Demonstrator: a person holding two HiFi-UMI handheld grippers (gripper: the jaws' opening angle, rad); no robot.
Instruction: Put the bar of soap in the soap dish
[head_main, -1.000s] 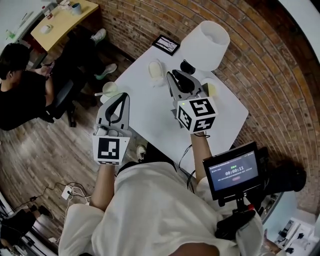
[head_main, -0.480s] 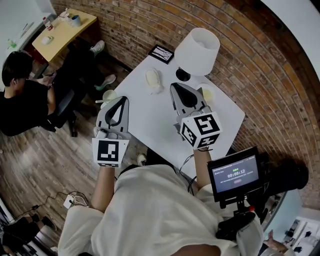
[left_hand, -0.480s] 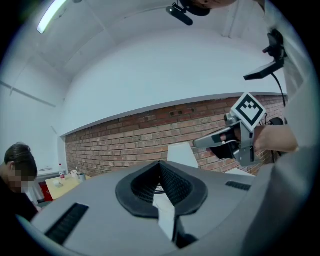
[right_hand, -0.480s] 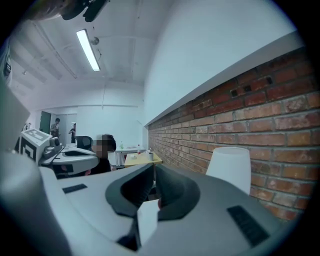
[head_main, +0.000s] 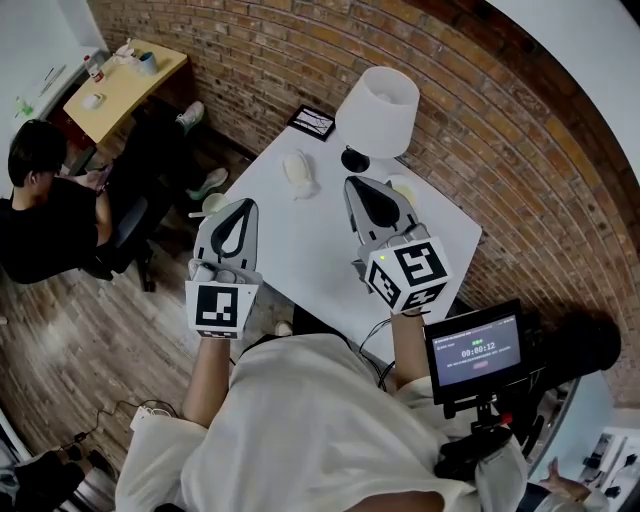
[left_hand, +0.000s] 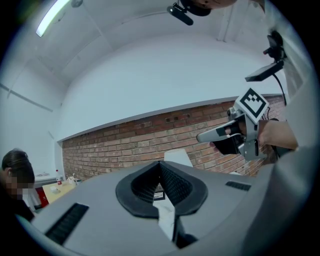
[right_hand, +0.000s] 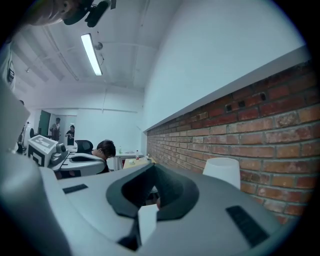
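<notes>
A cream oblong bar of soap (head_main: 298, 171) lies on the white table (head_main: 300, 245) left of the lamp, seemingly in a pale dish; I cannot make the dish out clearly. My left gripper (head_main: 238, 206) hovers level over the table's near left edge, shut and empty (left_hand: 160, 169). My right gripper (head_main: 358, 183) is held level in front of the lamp base, jaws together with nothing between them (right_hand: 152, 169). A round pale dish-like thing (head_main: 406, 189) peeks out just right of the right gripper. Each gripper shows in the other's view: right gripper (left_hand: 222, 134), left gripper (right_hand: 75, 161).
A white lamp (head_main: 377, 108) stands at the table's far side against the brick wall. A small dark frame (head_main: 312, 122) lies at the far corner, a pale cup (head_main: 212, 203) at the left edge. A person (head_main: 45, 215) sits at left; a monitor (head_main: 475, 350) is at right.
Both grippers have risen and drawn back from the table's far side, the right one more. The right gripper's jaws have closed together, empty.
</notes>
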